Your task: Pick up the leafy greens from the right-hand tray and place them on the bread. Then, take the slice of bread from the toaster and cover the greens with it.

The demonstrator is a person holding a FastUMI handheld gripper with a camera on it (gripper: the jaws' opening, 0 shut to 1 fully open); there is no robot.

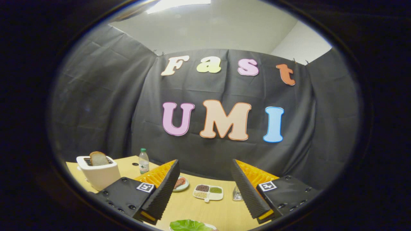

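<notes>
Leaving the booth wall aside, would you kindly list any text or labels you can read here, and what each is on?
No text can be read.
Water bottle: label too small and blurred.
Hand-held gripper, fingers open with nothing between them: a square black-and-white marker on each finger mount, a pattern, no words.
Toaster: no visible lettering.

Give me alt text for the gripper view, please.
The gripper is open above a wooden table, leafy greens just below between its fingers. Beyond sit a white toaster holding a bread slice, a water bottle and a divided dish.
</notes>
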